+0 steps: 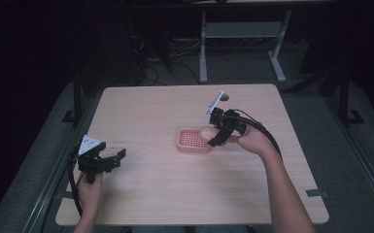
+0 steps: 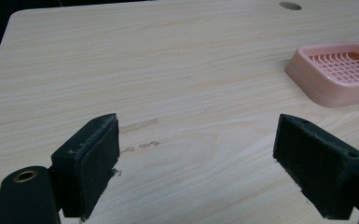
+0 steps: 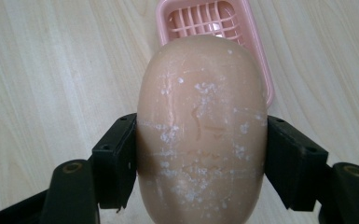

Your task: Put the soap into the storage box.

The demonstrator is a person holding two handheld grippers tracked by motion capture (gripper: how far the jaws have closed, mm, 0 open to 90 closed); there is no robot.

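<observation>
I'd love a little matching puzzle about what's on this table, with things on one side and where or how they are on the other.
Things:
1. Peach oval bar of soap
2. Pink plastic soap dish with a grid bottom
3. Left hand-held gripper
4. Round hole in the wooden table

States or places:
A. Jaws wide apart, nothing between them
B. Near the table's far edge
C. Clamped between the right hand-held gripper's jaws
D. Resting on the table, nothing in it

Pairs: 1-C, 2-D, 3-A, 4-B
</observation>
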